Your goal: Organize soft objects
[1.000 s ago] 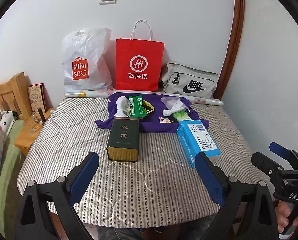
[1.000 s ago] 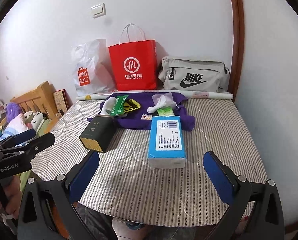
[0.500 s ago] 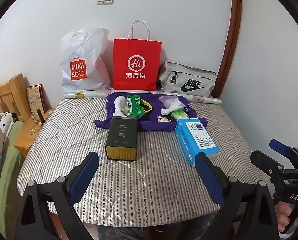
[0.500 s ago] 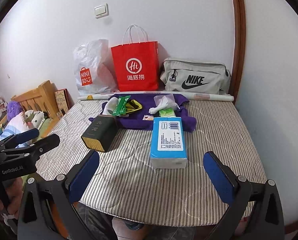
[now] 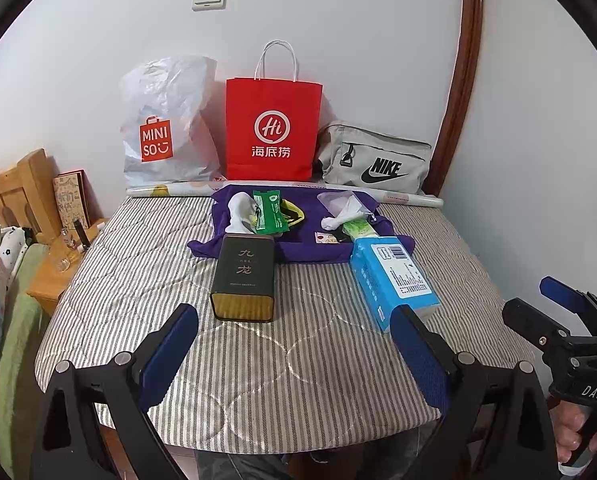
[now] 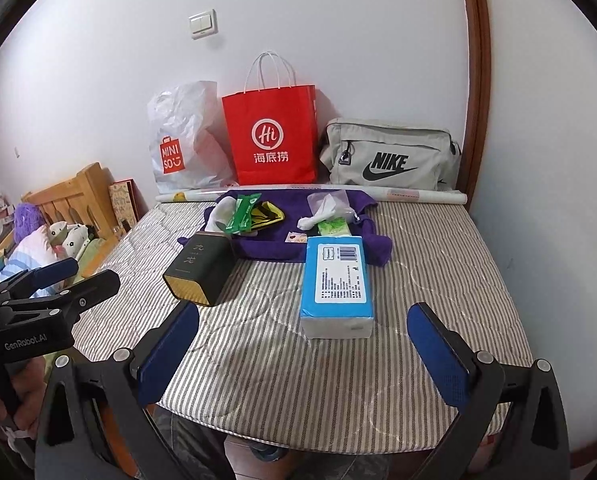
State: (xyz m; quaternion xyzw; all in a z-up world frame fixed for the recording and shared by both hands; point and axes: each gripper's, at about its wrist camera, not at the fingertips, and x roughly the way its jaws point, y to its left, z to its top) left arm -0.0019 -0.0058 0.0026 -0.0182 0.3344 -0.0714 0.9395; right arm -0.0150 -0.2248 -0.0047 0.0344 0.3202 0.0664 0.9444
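A purple cloth lies at the back of the striped table. On it rest a white sock, a green packet, a yellow-black item and a clear bag with white stuff. A blue tissue pack and a dark green tin lie nearer. My left gripper is open and empty at the front edge before the tin. My right gripper is open and empty before the tissue pack.
A white Miniso bag, a red paper bag and a grey Nike bag stand against the back wall behind a paper roll. A wooden bed and nightstand are at the left.
Both views have shifted slightly; the left gripper has moved a little closer to the table. Nothing on the table has moved and both grippers stay open.
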